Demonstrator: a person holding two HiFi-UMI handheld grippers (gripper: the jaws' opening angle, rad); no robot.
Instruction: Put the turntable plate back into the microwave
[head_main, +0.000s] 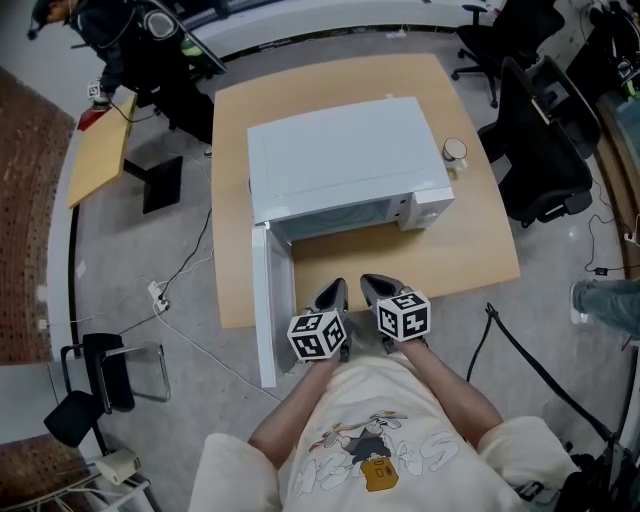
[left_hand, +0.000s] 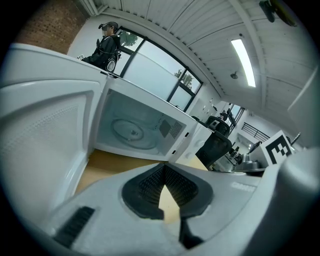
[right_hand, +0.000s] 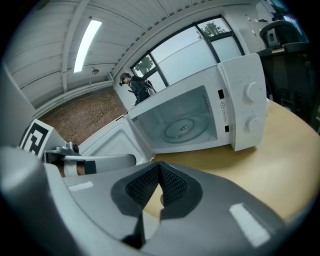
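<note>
Plate inside the microwave, both tools shut and empty.

I have my left tool (left_hand: 164, 170) and right tool (right_hand: 159, 169) side by side over the near edge of the table (head_main: 470, 240). Each has its jaws pressed together on nothing, and both aim at the microwave (head_main: 345, 165). Its door (head_main: 268, 300) hangs wide to the left, leaving the inside open. The glass plate (right_hand: 184, 127) lies flat on the oven floor, seemingly centred, so I judge this 1 job done apart from closing the door.
</note>
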